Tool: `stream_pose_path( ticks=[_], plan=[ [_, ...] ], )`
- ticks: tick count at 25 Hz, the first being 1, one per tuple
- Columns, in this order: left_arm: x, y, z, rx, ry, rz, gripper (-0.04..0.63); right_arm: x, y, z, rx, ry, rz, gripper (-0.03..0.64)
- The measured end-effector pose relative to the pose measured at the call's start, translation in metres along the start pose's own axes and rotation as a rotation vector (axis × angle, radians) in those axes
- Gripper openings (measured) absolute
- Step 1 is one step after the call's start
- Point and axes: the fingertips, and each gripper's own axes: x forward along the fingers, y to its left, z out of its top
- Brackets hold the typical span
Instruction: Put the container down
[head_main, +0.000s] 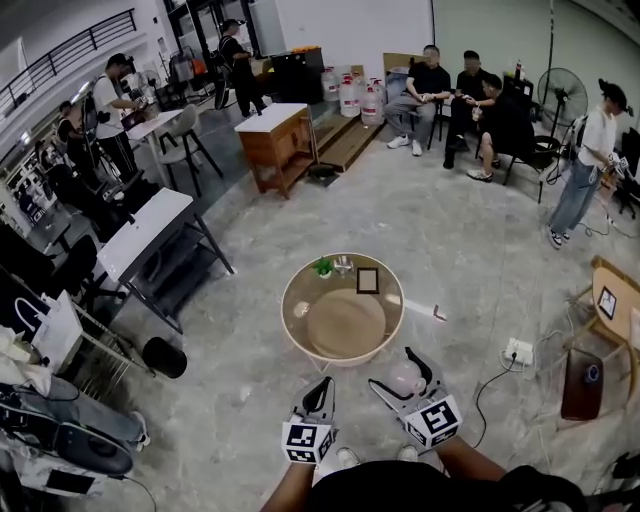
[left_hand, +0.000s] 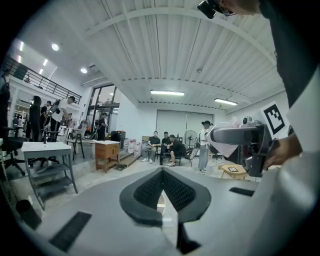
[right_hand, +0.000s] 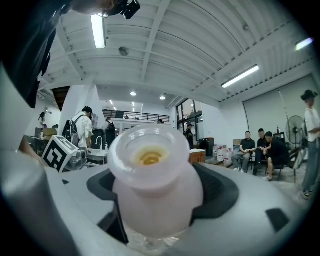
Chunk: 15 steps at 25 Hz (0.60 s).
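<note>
Just off the near edge of the round tabletop (head_main: 297, 288), the right tongs (head_main: 405, 378) pinch a pale, wide-mouthed container (right_hand: 155, 190), held clear of the surface. The left tongs (head_main: 319, 398) hang beside them, pressed together with nothing between. Along the tabletop's far edge stand a small green plant (head_main: 323, 267), a glass (head_main: 343, 264) and a framed card (head_main: 368, 280). A round mat (head_main: 345, 322) covers its middle.
</note>
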Motion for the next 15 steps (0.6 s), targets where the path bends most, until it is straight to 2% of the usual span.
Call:
stream_pose_path(
  ticks=[9, 15],
  plan=[
    [-0.022, 0.058, -0.011, 0.016, 0.015, 0.010, -0.006, 0.041, 0.026, -0.011, -0.001, 0.029, -0.021, 0.413],
    [-0.003, 0.089, -0.014, -0.001, 0.027, 0.034, -0.006, 0.073, 0.018, -0.017, 0.001, 0.047, -0.002, 0.413]
  ],
)
